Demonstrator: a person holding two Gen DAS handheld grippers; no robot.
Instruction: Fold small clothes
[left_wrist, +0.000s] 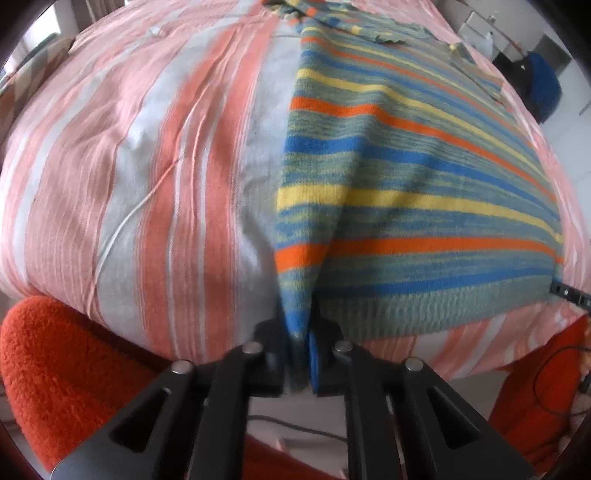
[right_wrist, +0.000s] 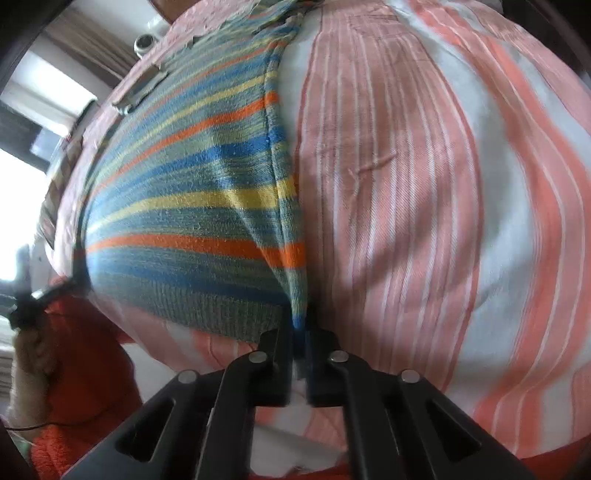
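Striped knit in blue, orange, yellow and grey-green fills my left wrist view: the small sweater (left_wrist: 406, 177) lies spread on the bed (left_wrist: 129, 166), which wears a pink-and-white striped sheet. My left tool (left_wrist: 298, 354) is pressed together on the sweater's near left corner, and the pinched fabric rises from the tool in a narrow ridge. The ribbed hem runs off to the right along the bed's near edge. A fuzzy orange sleeve (left_wrist: 55, 369) shows at lower left.

From the right wrist, I see the sweater (right_wrist: 184, 206) on the left half of the bed (right_wrist: 424, 184), its side seam running up the middle of the view. My right tool (right_wrist: 300, 350) is clamped on the near right corner at the hem, with the cloth pulled up between the fingers. Fuzzy orange clothing (right_wrist: 92, 369) sits at lower left.
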